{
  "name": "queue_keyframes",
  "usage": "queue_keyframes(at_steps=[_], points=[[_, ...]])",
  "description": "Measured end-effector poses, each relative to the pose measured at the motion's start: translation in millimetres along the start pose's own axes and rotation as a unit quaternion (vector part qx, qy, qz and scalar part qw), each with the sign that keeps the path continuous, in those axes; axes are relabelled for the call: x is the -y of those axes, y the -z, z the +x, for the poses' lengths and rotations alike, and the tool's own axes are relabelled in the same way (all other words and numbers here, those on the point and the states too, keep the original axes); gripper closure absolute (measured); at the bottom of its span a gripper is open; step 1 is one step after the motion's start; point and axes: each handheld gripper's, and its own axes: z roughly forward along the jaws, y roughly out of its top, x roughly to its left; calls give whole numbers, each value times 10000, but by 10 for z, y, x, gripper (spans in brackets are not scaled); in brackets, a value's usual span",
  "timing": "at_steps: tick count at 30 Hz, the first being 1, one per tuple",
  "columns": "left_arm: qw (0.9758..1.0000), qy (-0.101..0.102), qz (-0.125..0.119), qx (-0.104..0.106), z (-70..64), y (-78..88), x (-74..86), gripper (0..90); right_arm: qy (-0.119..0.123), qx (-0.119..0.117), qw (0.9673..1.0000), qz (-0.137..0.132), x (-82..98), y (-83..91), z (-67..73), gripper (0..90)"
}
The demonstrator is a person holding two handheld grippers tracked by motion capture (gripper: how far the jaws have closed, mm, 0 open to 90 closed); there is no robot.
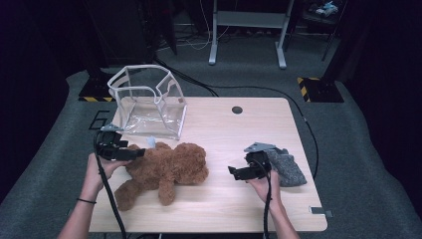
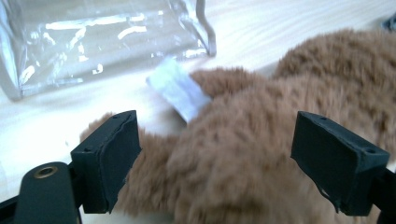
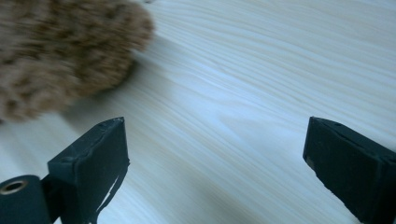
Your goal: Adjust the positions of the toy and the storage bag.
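Nearest, both forearms reach in from the tabletop's (image 1: 224, 209) front edge. Left tongs (image 1: 138, 153) stand apart, straddling the teddy bear's (image 1: 166, 167) fur without pinching. Right tongs (image 1: 233, 172) also apart, over bare wood right of the bear. Grey cloth (image 1: 287, 168) lies behind the right hand. Farther back, the clear plastic bag (image 1: 147, 102) stands open and empty. Judgement: bear ungripped on the tabletop; bagging not yet begun.

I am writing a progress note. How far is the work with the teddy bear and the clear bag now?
Nothing looks finished: the brown teddy bear lies on the table, outside the clear plastic bag. In hand: the open left gripper straddles its fur without pressing; the right gripper is open over bare wood. Probably left: gripping the bear and bagging it.
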Motion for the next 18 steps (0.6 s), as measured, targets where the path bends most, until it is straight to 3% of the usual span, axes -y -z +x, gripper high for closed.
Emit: queue_keyframes(at_steps=[9,17,18], points=[[9999,8,8,-102,-32,-235,-331,58,-366,783,9961,153,324,54,-472,0],[9990,137,-231,-370,-56,-394,-579,39,-608,1266,9900,149,505,95,-655,0],[9991,77,-203,-372,-48,-405,-613,42,-639,1290,9895,137,522,97,-674,0]])
